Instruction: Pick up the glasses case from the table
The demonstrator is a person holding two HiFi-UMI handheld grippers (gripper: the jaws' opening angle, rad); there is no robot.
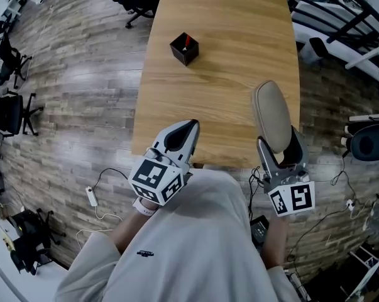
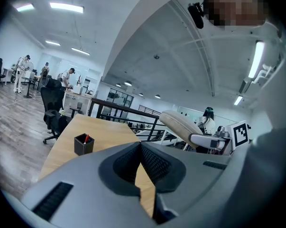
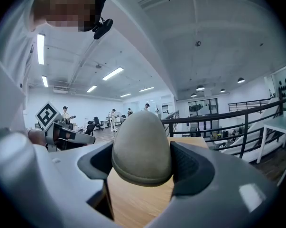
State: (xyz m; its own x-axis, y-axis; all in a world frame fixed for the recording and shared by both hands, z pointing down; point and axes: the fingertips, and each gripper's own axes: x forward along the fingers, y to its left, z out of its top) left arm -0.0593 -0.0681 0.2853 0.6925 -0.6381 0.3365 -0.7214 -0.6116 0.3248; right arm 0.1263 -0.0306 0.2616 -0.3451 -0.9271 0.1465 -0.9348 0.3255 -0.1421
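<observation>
The right tool is clenched on the glasses case, a beige, rounded, oblong shell. In the right gripper view the dark pads press both flanks of the case, and bare wood shows beneath its lower edge, so it hangs clear of the tabletop. In the head view the case's near end sinks between the jaws and is lost there. Its far end juts out over the tabletop's near right part. No view shows a hinge, a seam or the underside clearly.

The left tool is clenched on nothing. In the left gripper view its ribbed pads meet at the tip, with only a sliver of wood visible below them. It hovers over the near edge of the tabletop, well apart from the case.

A black pen holder stands alone on the far left part of the tabletop with something red in it, too small to make out. The person's pale shirt covers both wrists and the tabletop's near edge between the tools.
</observation>
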